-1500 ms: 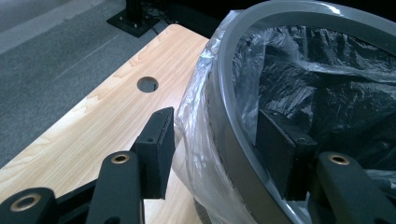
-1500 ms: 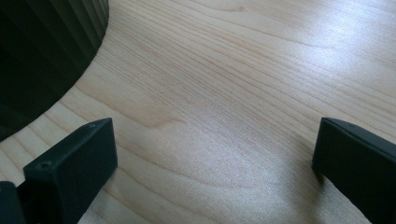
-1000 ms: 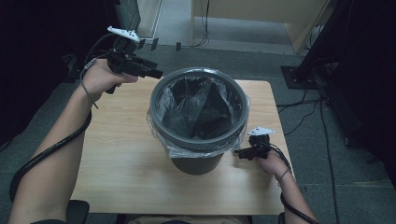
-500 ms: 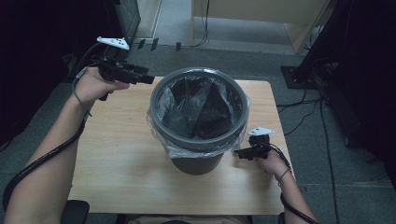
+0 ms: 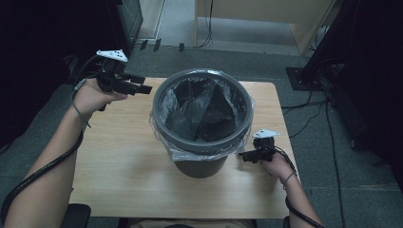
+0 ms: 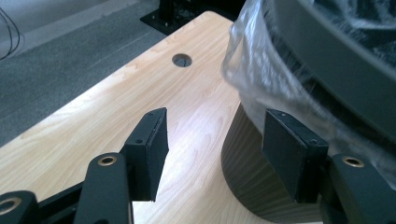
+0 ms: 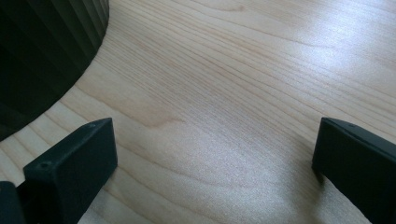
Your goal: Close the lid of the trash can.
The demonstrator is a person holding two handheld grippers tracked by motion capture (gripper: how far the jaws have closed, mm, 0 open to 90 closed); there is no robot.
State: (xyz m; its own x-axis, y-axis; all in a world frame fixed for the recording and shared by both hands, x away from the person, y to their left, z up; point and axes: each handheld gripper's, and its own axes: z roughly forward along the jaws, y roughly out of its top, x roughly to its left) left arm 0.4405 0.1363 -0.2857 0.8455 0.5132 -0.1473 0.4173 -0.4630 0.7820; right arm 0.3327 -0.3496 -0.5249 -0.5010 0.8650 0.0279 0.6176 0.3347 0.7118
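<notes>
Both grippers flank the lined bin, nothing gripped.

Grey bin [image 5: 202, 142] with clear plastic liner [image 5: 164, 107] sits mid wooden table [image 5: 119, 161]. Left gripper [image 5: 142, 89] is near the rim's left side, jaws have just been opening, nothing between them. Right gripper [image 5: 243, 156] sits low on the table just beside the bin's base, jaws spread wide over bare wood.

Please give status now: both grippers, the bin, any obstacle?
Left gripper open beside grey plastic bin, jaws just opening, nothing between. Right gripper open near base. Nothing in the way.
</notes>
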